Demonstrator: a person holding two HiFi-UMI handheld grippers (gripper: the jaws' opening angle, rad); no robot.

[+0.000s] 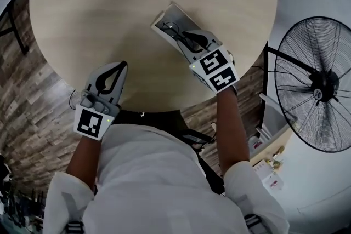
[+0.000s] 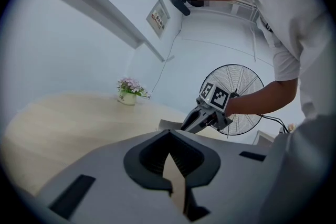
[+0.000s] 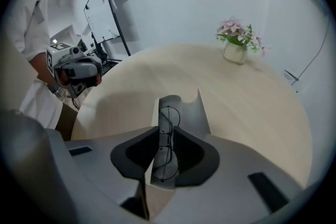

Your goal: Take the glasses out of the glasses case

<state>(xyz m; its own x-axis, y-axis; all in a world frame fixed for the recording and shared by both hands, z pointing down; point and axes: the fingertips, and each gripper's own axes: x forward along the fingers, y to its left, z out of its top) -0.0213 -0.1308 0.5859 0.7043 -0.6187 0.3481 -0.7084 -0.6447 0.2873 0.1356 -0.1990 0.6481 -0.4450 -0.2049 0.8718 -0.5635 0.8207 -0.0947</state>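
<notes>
An open grey glasses case (image 1: 178,15) lies on the round wooden table (image 1: 98,13), right of centre. Thin black wire-rimmed glasses (image 3: 169,115) rest folded inside the case (image 3: 191,113). My right gripper (image 1: 189,36) reaches into the case from the near side. Its jaws (image 3: 167,131) stand close on either side of the glasses' bridge, one lens beyond them and one behind. My left gripper (image 1: 122,66) hovers at the table's near left edge, well apart from the case. It (image 2: 168,134) is shut with nothing in it.
A small pot of pink flowers (image 3: 236,47) stands at the table's far side. A standing fan (image 1: 315,85) is on the floor to the right of the table. The table's near edge runs just under both grippers.
</notes>
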